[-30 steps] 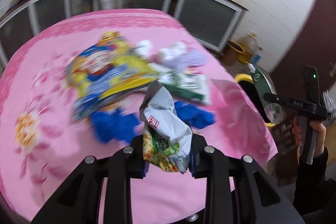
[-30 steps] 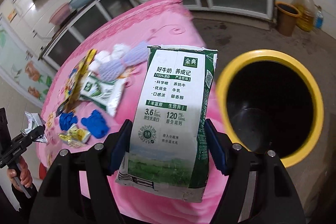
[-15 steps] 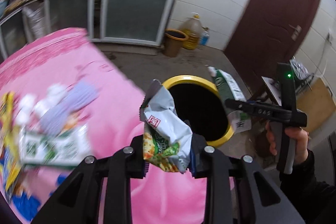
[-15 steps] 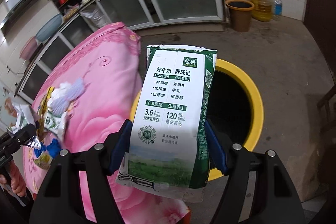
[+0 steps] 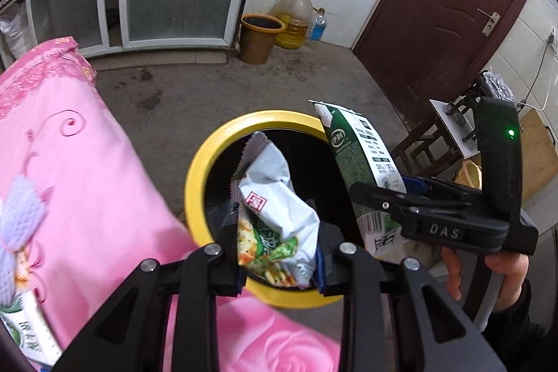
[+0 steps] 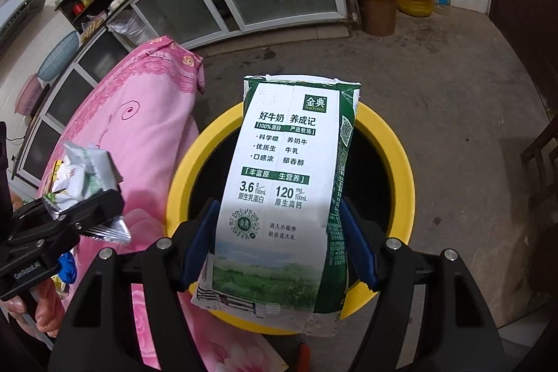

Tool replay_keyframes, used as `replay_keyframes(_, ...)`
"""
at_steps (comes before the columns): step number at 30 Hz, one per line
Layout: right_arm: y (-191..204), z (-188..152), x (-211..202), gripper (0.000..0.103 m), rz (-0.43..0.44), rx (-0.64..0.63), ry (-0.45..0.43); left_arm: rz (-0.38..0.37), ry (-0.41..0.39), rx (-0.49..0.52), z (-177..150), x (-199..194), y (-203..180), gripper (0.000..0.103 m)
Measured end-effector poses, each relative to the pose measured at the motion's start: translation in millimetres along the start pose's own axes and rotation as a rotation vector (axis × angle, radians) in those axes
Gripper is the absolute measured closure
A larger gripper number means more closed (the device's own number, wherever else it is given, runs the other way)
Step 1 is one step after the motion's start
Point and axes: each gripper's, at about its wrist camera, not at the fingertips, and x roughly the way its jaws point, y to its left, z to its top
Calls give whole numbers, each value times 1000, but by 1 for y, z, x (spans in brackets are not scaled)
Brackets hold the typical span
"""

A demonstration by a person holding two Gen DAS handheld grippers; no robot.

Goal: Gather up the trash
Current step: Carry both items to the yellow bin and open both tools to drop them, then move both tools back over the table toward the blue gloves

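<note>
My left gripper [image 5: 279,262] is shut on a crumpled white and green snack wrapper [image 5: 275,208] and holds it over the near rim of the yellow-rimmed black trash bin [image 5: 195,176]. My right gripper [image 6: 277,248] is shut on a green and white milk carton [image 6: 289,176], upright over the same bin [image 6: 401,162]. The carton also shows in the left wrist view [image 5: 359,159], at the bin's right side. The left gripper with the wrapper [image 6: 83,176] shows at the left of the right wrist view.
The pink-clothed table [image 5: 69,180] stands left of the bin, with more trash at its far left edge [image 5: 21,333]. A brown bucket [image 5: 259,37] and oil jugs [image 5: 296,16] stand by the far wall. A dark red door [image 5: 436,6] and wooden stools [image 5: 418,152] are at the right.
Both grippers have swung from the table toward the bin. The wrapper and the carton now hang over its opening, each still held.
</note>
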Motion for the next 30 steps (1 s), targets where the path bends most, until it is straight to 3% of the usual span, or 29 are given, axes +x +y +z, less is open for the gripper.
replay_keyframes(4, -5, 2, 6, 37, -15, 7, 6, 0, 9, -3, 6, 15, -3, 74)
replay_keyframes(8, -2, 6, 8, 35, -43, -2, 5, 2, -7, -61, 13, 17, 7, 50)
replay_keyframes(9, -2, 7, 8, 31, -55, -9, 5, 10, -13, -65, 14, 17, 7, 44)
replay_keyframes(11, -2, 8, 5, 27, -64, -8, -1, 22, -38, -77, 13, 10, 9, 22)
replay_keyframes(14, -5, 8, -4, 27, -65, 9, -16, 21, -87, -89, 11, -5, 10, 8)
replay_keyframes(21, 12, -8, -51, 27, -32, -42, -146, 77, -206, -96, -16, -73, 24, 8)
replay_keyframes(26, 58, -28, -78, 27, 40, -190, -242, 170, -276, -90, -61, -139, 52, 8)
replay_keyframes(30, 103, -42, -91, 27, 100, -310, -302, 291, -321, -86, -105, -193, 81, 8)
